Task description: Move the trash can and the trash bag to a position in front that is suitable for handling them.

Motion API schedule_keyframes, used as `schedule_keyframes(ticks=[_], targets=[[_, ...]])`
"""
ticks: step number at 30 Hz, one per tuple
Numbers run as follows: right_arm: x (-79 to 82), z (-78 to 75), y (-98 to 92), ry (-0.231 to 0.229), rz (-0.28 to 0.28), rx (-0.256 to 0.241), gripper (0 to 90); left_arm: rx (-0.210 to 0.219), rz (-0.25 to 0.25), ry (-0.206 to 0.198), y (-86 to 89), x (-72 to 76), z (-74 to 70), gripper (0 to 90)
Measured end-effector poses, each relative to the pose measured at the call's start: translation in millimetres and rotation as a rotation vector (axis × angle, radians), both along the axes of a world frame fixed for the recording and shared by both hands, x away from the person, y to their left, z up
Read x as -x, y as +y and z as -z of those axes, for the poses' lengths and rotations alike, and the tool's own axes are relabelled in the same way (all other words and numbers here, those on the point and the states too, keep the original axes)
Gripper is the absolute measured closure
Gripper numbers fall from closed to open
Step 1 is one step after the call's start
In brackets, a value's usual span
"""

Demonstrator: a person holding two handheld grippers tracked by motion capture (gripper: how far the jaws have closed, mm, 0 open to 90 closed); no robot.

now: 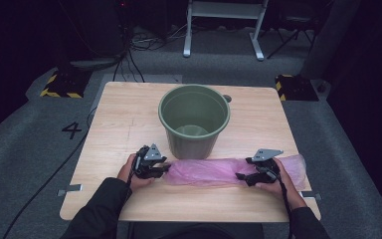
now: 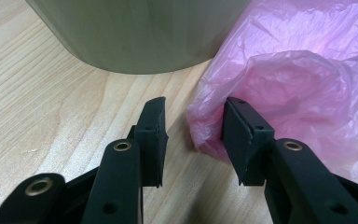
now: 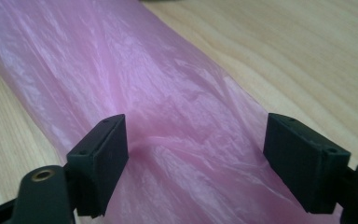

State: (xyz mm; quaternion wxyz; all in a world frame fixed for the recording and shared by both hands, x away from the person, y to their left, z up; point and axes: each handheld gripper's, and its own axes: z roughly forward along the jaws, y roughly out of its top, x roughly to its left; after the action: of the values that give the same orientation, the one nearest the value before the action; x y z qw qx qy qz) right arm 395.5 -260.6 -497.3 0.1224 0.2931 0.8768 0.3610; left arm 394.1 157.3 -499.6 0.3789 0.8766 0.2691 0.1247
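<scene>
**Lying Flat Before the Bin: A Pink Bag Between Two Open Grippers**

Spreading under everything, the wooden table (image 1: 129,119) carries a green bin (image 1: 194,121), which stands upright near the middle of the tabletop with its mouth open upward. Every other place here is told from that bin.

Just in front of the bin, on the person's side, lies the pink plastic bag (image 1: 214,172). It stretches sideways as a long crumpled band, its left end close to the bin's base and its right end reaching well past the bin's right side toward the table edge. In the left gripper view the bag's bunched end (image 2: 279,84) sits right beside the bin's curved wall (image 2: 140,32).

In front of the bin and to its left, the left gripper (image 1: 160,168) rests at the bag's left end. Its jaws stand apart; one pad touches the bag's bunched edge, the other is over bare wood, and nothing is clamped.

In front of the bin and to its right, the right gripper (image 1: 243,177) sits low over the bag. Its jaws are spread wide across the film (image 3: 182,116), one pad (image 3: 105,158) pressing into a fold, without pinching it.
</scene>
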Motion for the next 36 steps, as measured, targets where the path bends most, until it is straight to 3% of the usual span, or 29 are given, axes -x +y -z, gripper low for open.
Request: schedule_keyframes(ticks=[3, 8, 11, 14, 20, 23, 27, 36], targets=[[0.4, 0.6, -0.8, 0.001, 0.014, -0.002, 26.2, 0.003, -0.01, 0.003, 0.4, -0.5, 0.1, 59.4], [5.4, 0.2, -1.3, -0.022, 0.004, -0.019, 44.6, 0.003, -0.032, 0.0, 1.7, -2.4, 0.5, 54.9], [8.5, 1.4, -1.6, -0.028, -0.002, -0.038, 51.1, -0.001, -0.052, -0.009, 1.2, -3.1, 0.6, 51.4], [8.9, 1.2, -1.2, -0.029, 0.033, -0.041, 56.7, -0.009, -0.067, -0.021, -0.4, -3.7, 0.5, 51.5], [6.0, -0.8, 2.6, -0.024, 0.074, -0.023, 61.7, -0.011, -0.096, -0.041, -7.3, -11.6, 1.3, 53.0], [1.8, -1.0, 2.2, -0.023, 0.062, -0.024, 66.8, -0.005, -0.106, -0.048, -12.7, -17.2, 2.1, 54.1], [-3.0, 0.6, -1.0, -0.03, 0.046, -0.04, 67.0, -0.01, -0.122, -0.054, -21.5, -24.2, 2.1, 53.4], [-11.7, 1.0, -7.8, -0.037, 0.086, -0.042, 66.9, -0.01, -0.188, -0.047, -35.3, -45.0, 1.8, 49.6]])
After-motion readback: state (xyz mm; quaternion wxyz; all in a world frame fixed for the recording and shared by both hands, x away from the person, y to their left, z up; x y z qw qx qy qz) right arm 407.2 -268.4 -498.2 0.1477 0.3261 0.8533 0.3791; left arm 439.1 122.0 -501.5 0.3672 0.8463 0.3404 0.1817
